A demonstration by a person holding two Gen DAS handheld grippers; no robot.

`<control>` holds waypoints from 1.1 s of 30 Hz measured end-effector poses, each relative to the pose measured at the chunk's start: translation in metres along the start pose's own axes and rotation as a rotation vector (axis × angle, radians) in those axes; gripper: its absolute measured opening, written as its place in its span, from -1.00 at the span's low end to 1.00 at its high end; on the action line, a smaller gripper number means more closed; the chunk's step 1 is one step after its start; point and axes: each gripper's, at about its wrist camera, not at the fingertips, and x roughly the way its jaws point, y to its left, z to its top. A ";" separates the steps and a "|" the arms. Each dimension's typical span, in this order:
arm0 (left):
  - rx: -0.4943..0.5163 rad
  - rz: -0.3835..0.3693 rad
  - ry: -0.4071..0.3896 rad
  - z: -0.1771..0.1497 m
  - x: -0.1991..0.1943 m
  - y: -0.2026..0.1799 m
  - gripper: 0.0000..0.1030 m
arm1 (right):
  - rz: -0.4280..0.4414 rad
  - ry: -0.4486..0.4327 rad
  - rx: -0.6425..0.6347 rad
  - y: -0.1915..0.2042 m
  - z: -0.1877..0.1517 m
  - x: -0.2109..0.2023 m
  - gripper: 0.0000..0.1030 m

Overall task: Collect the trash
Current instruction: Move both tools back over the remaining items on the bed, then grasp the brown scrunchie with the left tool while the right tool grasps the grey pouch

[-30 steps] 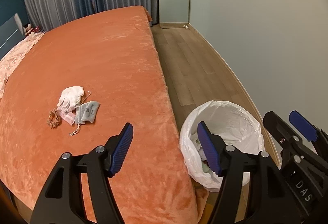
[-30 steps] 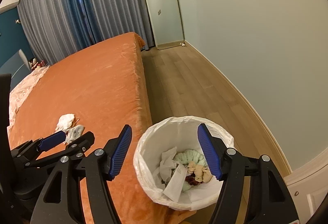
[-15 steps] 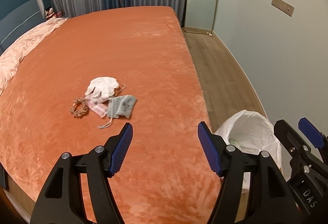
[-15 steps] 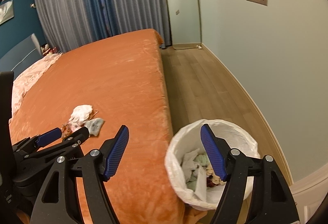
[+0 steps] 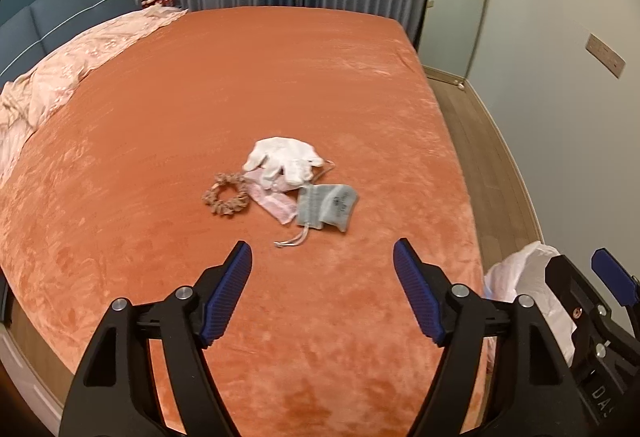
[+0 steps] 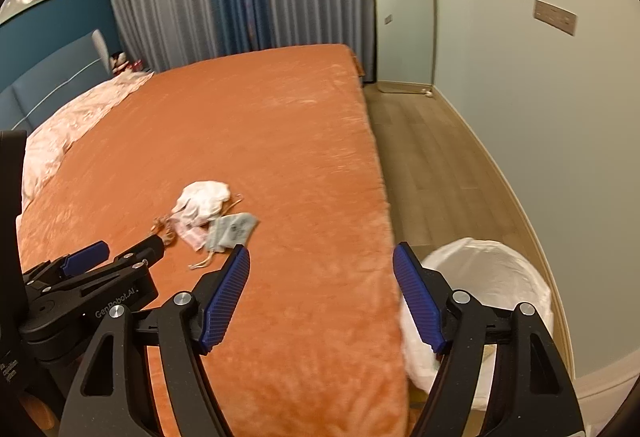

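Facing a small heap of litter on the orange bed (image 5: 280, 77), the left gripper (image 5: 322, 273) hangs above the near part of the blanket with its blue fingers (image 5: 228, 291) spread wide and nothing between them. The heap lies just beyond the fingertips, a little left of centre: a white crumpled glove (image 5: 286, 159) at the far side, a brown scrunchie (image 5: 225, 194) to the left, a pink wrapper (image 5: 274, 203) in the middle and a grey drawstring pouch (image 5: 330, 205) to the right, its cord trailing toward the gripper. The right gripper (image 6: 322, 275), likewise splayed and empty, hovers over the bed's right edge, with the white-lined trash bin (image 6: 492, 277) standing on the wooden floor (image 6: 432, 177) just beside the bed at near right. The step in hand appears to be the approach for a pickup, since neither gripper touches any piece. The next move probably calls for the left gripper to advance and descend over one item, likely the pouch or glove, close on it without dragging the plush blanket, then carry it right to the bin. A pink quilt (image 5: 72, 73) lies at far left.
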 end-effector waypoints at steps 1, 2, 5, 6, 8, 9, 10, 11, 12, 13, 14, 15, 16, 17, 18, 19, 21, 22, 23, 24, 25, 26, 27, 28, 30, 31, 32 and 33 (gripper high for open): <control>-0.007 0.003 0.006 0.000 0.003 0.006 0.35 | 0.005 0.005 -0.010 0.007 0.000 0.003 0.38; -0.015 0.008 0.011 0.000 0.006 0.011 0.35 | 0.009 0.009 -0.017 0.013 0.002 0.006 0.38; -0.040 0.031 0.024 0.000 0.016 0.032 0.35 | 0.026 0.027 -0.037 0.032 0.003 0.019 0.38; -0.048 0.039 0.029 0.000 0.020 0.038 0.35 | 0.031 0.034 -0.043 0.039 0.003 0.023 0.38; -0.062 0.050 0.039 0.000 0.026 0.050 0.36 | 0.037 0.047 -0.053 0.048 0.003 0.032 0.38; -0.071 0.057 0.046 0.000 0.031 0.057 0.37 | 0.040 0.054 -0.057 0.052 0.003 0.038 0.38; -0.076 0.063 0.052 0.000 0.036 0.062 0.37 | 0.043 0.065 -0.062 0.058 0.002 0.044 0.38; -0.083 0.072 0.061 0.000 0.042 0.068 0.39 | 0.046 0.073 -0.065 0.062 0.001 0.049 0.38; -0.088 0.079 0.068 0.000 0.047 0.073 0.41 | 0.050 0.084 -0.069 0.068 0.001 0.056 0.38; -0.099 0.087 0.077 0.000 0.053 0.080 0.42 | 0.052 0.091 -0.073 0.072 0.000 0.061 0.38; -0.109 0.094 0.086 0.000 0.060 0.087 0.43 | 0.055 0.099 -0.078 0.076 -0.001 0.067 0.38; -0.118 0.099 0.095 0.000 0.067 0.092 0.43 | 0.055 0.110 -0.086 0.083 -0.001 0.076 0.38; -0.124 0.105 0.106 -0.001 0.073 0.097 0.43 | 0.055 0.120 -0.093 0.088 -0.002 0.083 0.38; -0.128 0.109 0.113 -0.001 0.078 0.102 0.43 | 0.056 0.127 -0.097 0.091 -0.002 0.089 0.38; -0.132 0.116 0.124 -0.001 0.086 0.108 0.44 | 0.058 0.139 -0.101 0.097 -0.002 0.099 0.38; -0.134 0.121 0.131 -0.001 0.092 0.112 0.44 | 0.062 0.148 -0.103 0.101 -0.002 0.106 0.38; -0.135 0.131 0.146 0.000 0.104 0.122 0.49 | 0.065 0.159 -0.106 0.107 -0.001 0.119 0.38; -0.137 0.138 0.153 0.001 0.111 0.126 0.52 | 0.067 0.167 -0.109 0.111 0.000 0.128 0.38; -0.142 0.143 0.157 0.002 0.117 0.132 0.55 | 0.066 0.174 -0.110 0.113 0.000 0.137 0.38; -0.148 0.143 0.160 0.002 0.122 0.136 0.55 | 0.063 0.181 -0.110 0.115 0.000 0.145 0.38; -0.153 0.140 0.167 0.003 0.128 0.141 0.55 | 0.060 0.191 -0.109 0.118 0.000 0.154 0.38; -0.159 0.137 0.174 0.005 0.134 0.145 0.55 | 0.061 0.200 -0.103 0.119 0.000 0.163 0.38; -0.166 0.131 0.181 0.007 0.140 0.150 0.55 | 0.062 0.208 -0.095 0.121 0.001 0.173 0.38; -0.172 0.128 0.185 0.009 0.145 0.154 0.55 | 0.063 0.214 -0.088 0.121 0.001 0.179 0.38; -0.190 0.118 0.189 0.013 0.156 0.161 0.55 | 0.064 0.227 -0.073 0.123 0.002 0.194 0.38; -0.204 0.108 0.194 0.016 0.163 0.164 0.55 | 0.060 0.235 -0.065 0.123 0.002 0.204 0.38; -0.215 0.098 0.198 0.018 0.168 0.167 0.55 | 0.056 0.240 -0.062 0.124 0.002 0.211 0.38; -0.230 0.083 0.203 0.020 0.175 0.169 0.55 | 0.053 0.245 -0.058 0.125 0.002 0.219 0.37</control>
